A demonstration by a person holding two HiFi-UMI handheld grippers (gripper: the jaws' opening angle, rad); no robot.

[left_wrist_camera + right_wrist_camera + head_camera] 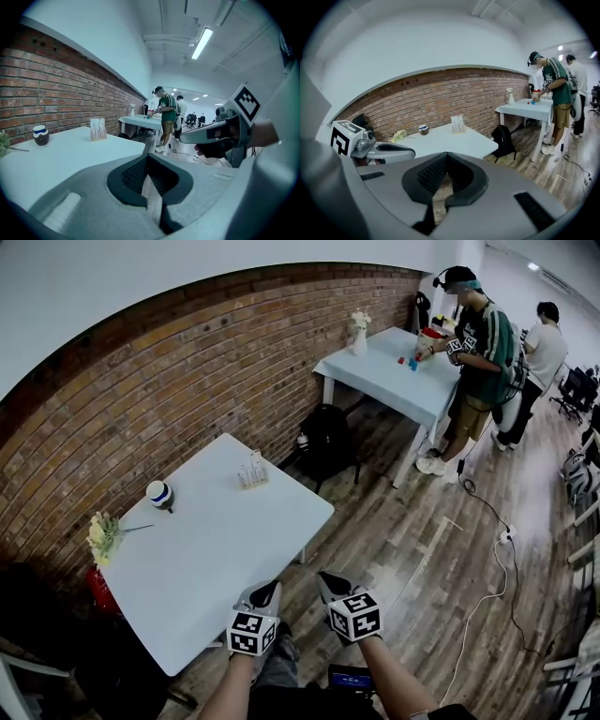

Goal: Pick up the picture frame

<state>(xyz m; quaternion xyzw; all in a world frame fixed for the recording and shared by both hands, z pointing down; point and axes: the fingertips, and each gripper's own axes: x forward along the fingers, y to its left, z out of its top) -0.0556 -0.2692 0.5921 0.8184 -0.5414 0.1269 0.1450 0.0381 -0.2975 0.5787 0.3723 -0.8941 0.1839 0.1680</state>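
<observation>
The picture frame is a small pale stand-up frame near the far edge of the white table. It also shows in the left gripper view and the right gripper view. My left gripper and right gripper hang side by side over the wooden floor, just off the table's near corner and well short of the frame. Each is shut with nothing between its jaws, as its own view shows: the left gripper and the right gripper.
On the table stand a cup with a blue band and a bunch of pale flowers. A black backpack leans by the brick wall. Farther off, a person works at a second white table. A cable runs across the floor.
</observation>
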